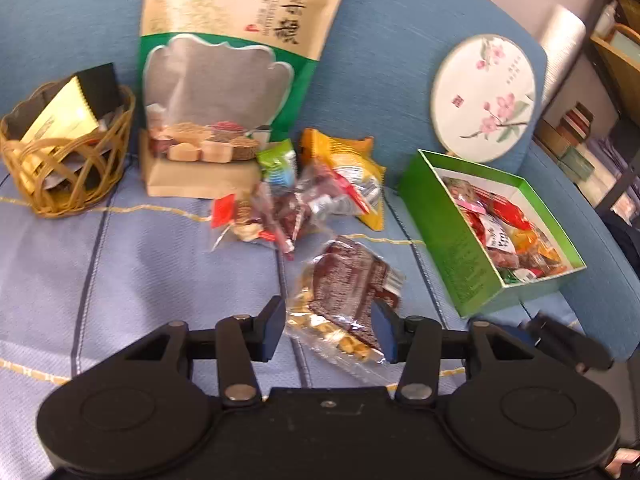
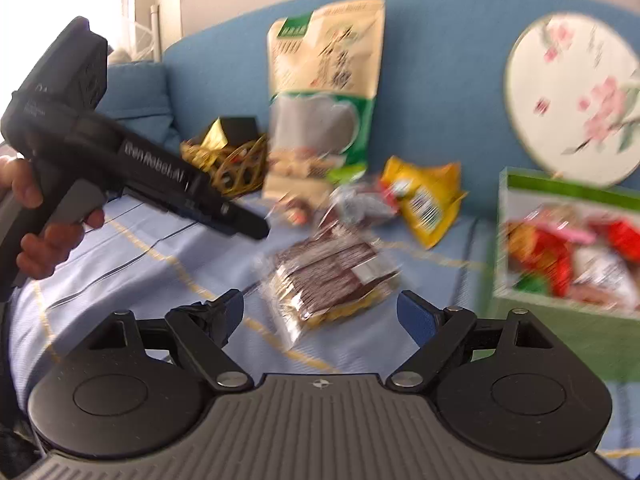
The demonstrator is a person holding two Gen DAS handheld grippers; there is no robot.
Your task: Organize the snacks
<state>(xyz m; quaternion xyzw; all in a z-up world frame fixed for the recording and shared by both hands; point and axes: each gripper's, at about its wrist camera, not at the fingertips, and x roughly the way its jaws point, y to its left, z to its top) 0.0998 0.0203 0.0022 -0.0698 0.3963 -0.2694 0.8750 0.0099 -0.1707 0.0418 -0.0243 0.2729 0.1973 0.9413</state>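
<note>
A clear packet of dark brown snack (image 1: 344,284) (image 2: 332,276) lies flat on the pale blue bed cover. My left gripper (image 1: 328,330) hangs over its near end, jaws wide open, one finger on either side, and the pads do not press it. From the right wrist view that left gripper (image 2: 240,224) sits above and to the left of the packet, held by a person's hand (image 2: 36,216). My right gripper (image 2: 320,312) is open too, with the same packet just ahead of its fingers. A green box (image 1: 452,248) (image 2: 560,320) at the right holds several wrapped snacks.
A wicker basket (image 1: 60,160) with a gold and black packet stands at the left. A tall snack bag (image 1: 224,80) leans on the blue backrest. A yellow packet (image 1: 344,156) and several small packets (image 1: 280,208) lie mid-bed. A round blossom fan (image 1: 484,96) and shelves (image 1: 608,100) are at the right.
</note>
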